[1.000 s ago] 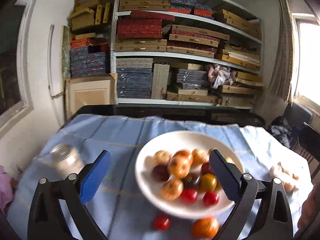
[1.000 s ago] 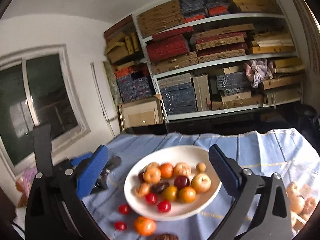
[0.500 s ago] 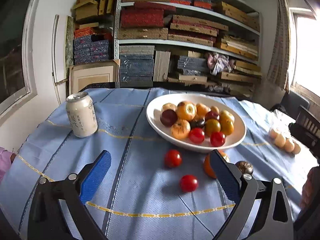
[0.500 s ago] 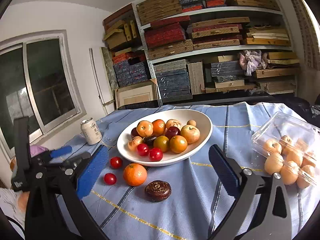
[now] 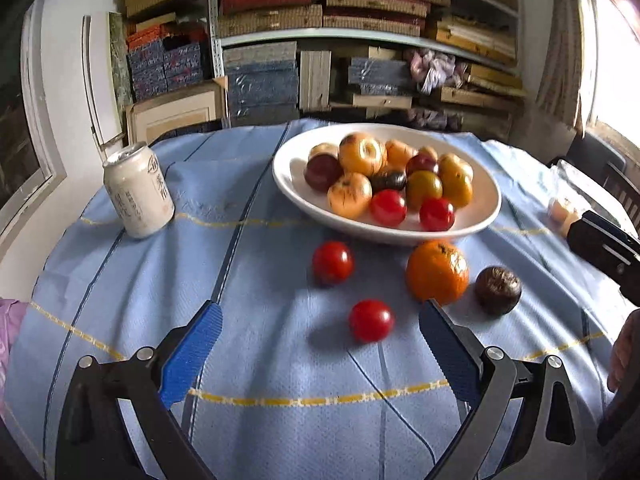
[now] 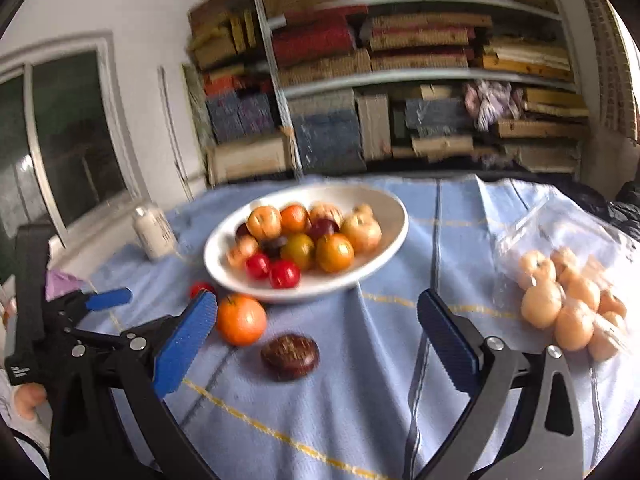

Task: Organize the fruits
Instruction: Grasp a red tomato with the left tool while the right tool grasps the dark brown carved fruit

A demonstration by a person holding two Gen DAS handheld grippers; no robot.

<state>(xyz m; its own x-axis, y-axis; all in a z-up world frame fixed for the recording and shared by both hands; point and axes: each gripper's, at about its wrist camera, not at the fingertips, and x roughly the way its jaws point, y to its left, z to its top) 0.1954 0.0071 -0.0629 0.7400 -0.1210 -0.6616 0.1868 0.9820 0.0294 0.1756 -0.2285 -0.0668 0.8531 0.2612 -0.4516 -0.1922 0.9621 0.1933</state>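
Observation:
A white bowl (image 5: 486, 216) (image 6: 390, 240) holds several yellow, red and dark fruits. On the blue cloth in front of it lie two red tomatoes (image 5: 333, 262) (image 5: 371, 320), an orange (image 5: 437, 272) (image 6: 241, 319) and a dark brown fruit (image 5: 498, 290) (image 6: 290, 356). My left gripper (image 5: 320, 350) is open and empty, just short of the nearer tomato. My right gripper (image 6: 316, 332) is open and empty, with the dark fruit just past its fingertips. The left gripper also shows in the right wrist view (image 6: 108, 298).
A white drink can (image 5: 138, 194) (image 6: 155, 234) stands left of the bowl. A clear plastic pack of pale round fruits (image 6: 572, 304) lies at the right. Shelves stacked with boxes (image 5: 360, 40) stand behind the table. A window (image 6: 60, 152) is at the left.
Both grippers have come down toward the table and closer to the loose fruits. The bowl now sits higher in both views. Both stayed open.

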